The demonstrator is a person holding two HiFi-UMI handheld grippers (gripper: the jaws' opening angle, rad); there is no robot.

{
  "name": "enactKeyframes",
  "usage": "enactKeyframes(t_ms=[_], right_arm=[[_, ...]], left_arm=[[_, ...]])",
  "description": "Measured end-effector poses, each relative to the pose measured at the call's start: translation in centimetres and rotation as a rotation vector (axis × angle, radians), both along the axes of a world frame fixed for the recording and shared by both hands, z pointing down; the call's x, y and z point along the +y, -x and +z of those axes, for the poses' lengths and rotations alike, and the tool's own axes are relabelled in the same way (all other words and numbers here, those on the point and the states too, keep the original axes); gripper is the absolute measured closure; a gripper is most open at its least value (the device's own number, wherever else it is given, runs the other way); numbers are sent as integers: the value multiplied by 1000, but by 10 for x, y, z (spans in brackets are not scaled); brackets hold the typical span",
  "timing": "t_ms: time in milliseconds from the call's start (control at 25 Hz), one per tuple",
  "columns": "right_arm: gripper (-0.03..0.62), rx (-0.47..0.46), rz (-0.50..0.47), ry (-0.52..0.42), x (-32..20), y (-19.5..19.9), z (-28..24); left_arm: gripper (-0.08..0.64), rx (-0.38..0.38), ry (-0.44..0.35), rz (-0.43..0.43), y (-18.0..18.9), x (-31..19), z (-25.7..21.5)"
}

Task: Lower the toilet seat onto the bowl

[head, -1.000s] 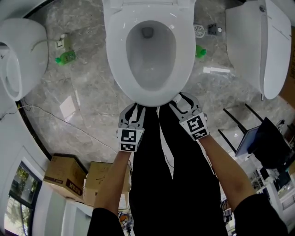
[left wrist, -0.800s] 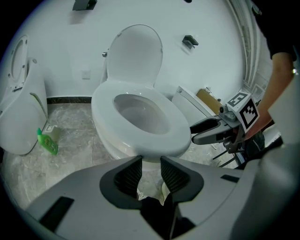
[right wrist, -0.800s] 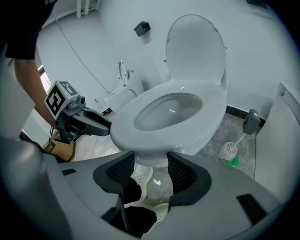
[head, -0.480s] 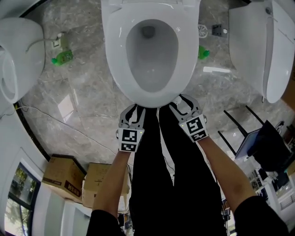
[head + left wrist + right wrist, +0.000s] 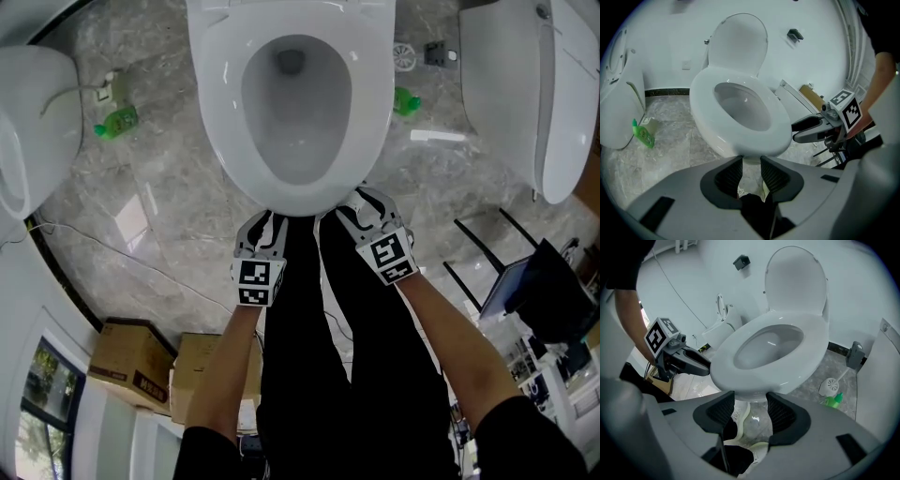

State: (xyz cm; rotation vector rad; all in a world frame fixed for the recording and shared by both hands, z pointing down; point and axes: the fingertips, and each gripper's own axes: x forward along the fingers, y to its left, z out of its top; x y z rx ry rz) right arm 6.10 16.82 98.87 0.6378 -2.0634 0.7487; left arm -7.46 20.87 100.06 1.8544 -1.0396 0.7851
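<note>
The white toilet seat [image 5: 375, 112] lies flat on the bowl, and the lid [image 5: 740, 42] stands upright behind it. My left gripper [image 5: 262, 227] hangs just below the bowl's front rim, left of centre. It is open, and nothing is between its fingers [image 5: 729, 172]. My right gripper [image 5: 361, 208] is beside it, right of centre, also open and empty, with its fingers [image 5: 719, 411] just under the seat's front edge [image 5: 740, 385]. Each gripper view shows the other gripper, the right gripper [image 5: 806, 132] and the left gripper [image 5: 696, 364], level with the seat. Neither touches the seat.
Other white toilets stand at the left [image 5: 19, 141] and right [image 5: 553, 103]. Green bottles [image 5: 114, 120] [image 5: 405, 100] lie on the marble floor on either side, and a toilet brush [image 5: 832, 385] stands at the right. Cardboard boxes [image 5: 131, 361] sit behind at the left. The person's legs and shoes are below the grippers.
The head view has drifted, so the toilet sits slightly further left. Both grippers stay open at the bowl's front. The seat has not moved.
</note>
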Motion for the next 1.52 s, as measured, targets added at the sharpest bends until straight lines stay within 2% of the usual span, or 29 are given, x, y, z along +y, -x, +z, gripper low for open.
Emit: enactKeyframes(t_ms=[320, 440, 520, 640, 800, 1000, 1160, 1280, 1320, 1440, 1520], right_arm=[[345, -41, 39, 69, 4, 3, -7], [345, -78, 39, 47, -7, 8, -32], [345, -101, 43, 28, -13, 6, -57], [345, -144, 70, 17, -20, 5, -122], [345, -230, 112, -44, -24, 7, -230], [345, -291, 136, -172, -30, -17, -360], [345, -295, 50, -339, -45, -36, -443], [345, -349, 77, -413, -41, -45, -504], [345, -375, 94, -430, -39, -49, -523], [345, -443, 173, -452, -32, -66, -571], [347, -439, 214, -473, -27, -77, -592]], left_arm=[[431, 36, 44, -15, -1, 3, 5], [430, 16, 49, -14, 2, 2, -4], [430, 26, 42, -59, -2, 2, -23], [430, 79, -4, -130, -18, -4, -85], [428, 144, -105, -145, -37, -28, -190], [428, 272, -216, -66, -86, -55, -319], [428, 288, -373, 7, -123, -79, -422], [428, 259, -455, 63, -135, -72, -490], [428, 255, -471, 43, -134, -69, -511], [442, 285, -510, -85, -129, -62, -566], [504, 304, -537, -156, -126, -55, -594]])
